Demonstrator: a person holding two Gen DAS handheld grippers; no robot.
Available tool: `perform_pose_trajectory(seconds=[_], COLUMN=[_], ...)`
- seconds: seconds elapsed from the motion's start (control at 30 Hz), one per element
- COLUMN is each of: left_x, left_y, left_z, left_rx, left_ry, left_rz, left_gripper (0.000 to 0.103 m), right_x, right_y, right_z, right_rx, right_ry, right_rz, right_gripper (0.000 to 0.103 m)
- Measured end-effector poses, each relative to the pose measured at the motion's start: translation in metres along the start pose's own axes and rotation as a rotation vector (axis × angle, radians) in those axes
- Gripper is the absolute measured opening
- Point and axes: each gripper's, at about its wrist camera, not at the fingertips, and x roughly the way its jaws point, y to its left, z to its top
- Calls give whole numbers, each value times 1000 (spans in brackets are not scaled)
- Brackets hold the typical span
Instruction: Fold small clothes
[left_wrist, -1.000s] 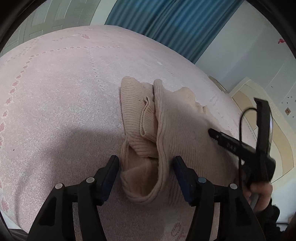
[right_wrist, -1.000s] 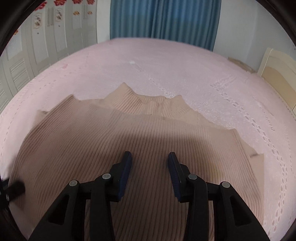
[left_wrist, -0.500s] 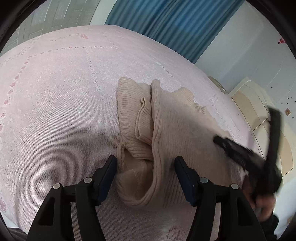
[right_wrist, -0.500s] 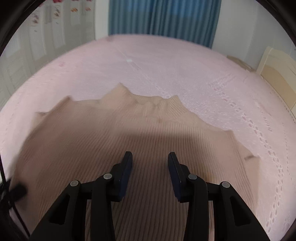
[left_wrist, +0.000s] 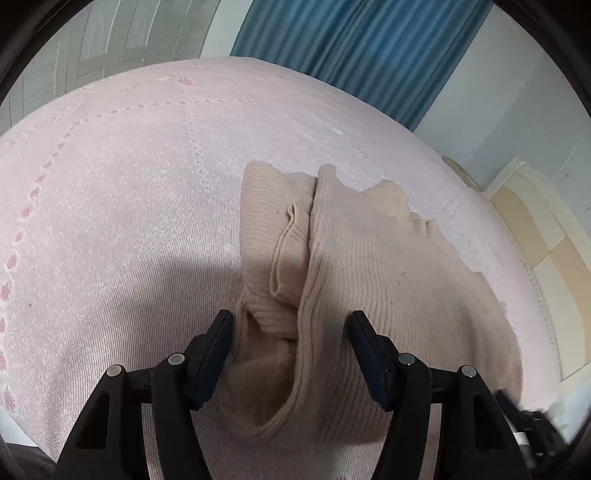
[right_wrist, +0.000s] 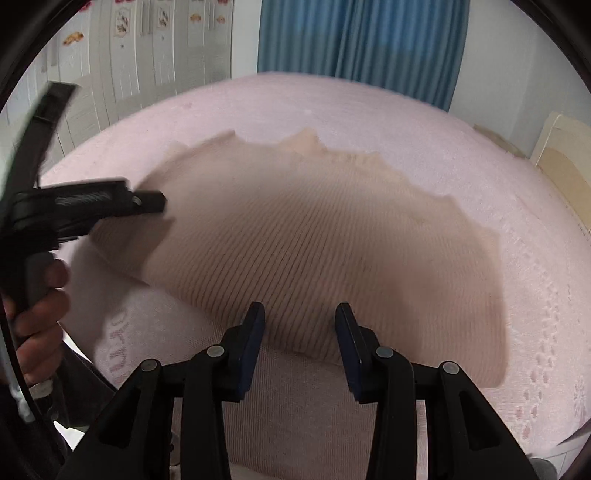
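Right gripper (right_wrist: 300, 332) pulled back to sweater (right_wrist: 314, 236) near hem, fingers apart and empty; left gripper (left_wrist: 290, 339) fingers apart astride bunched left side, unclamped; sweater flat mid-bed (left_wrist: 110, 206), so next fold likely pending.

Pretty cozy bedroom: big bed with a pink bedspread (right_wrist: 424, 122), blue curtains (right_wrist: 362, 37) behind it. White wardrobe doors (right_wrist: 147, 48) on the left, cream headboard (right_wrist: 561, 155) off right.
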Motion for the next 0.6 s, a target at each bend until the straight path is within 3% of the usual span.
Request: perform_pose_trajectory(seconds=[0.17, 0.33, 0.47, 0.6], left_x=[4, -2, -16, -34], left_y=[-8, -8, -21, -47], left_z=[1, 6, 11, 19], left_rx=[24, 1, 32, 83], left_ry=[-18, -34, -65, -117], left_rz=[44, 45, 80, 115], left_gripper=[49, 28, 24, 22], right_x=[-20, -17, -16, -29], right_y=[-39, -99, -146, -166], right_z=[9, 9, 0, -9], right_rx=[105, 324, 491, 496], right_ry=[-147, -115, -107, -136], right_rz=[-79, -61, -28, -180], right_gripper=[39, 39, 39, 39])
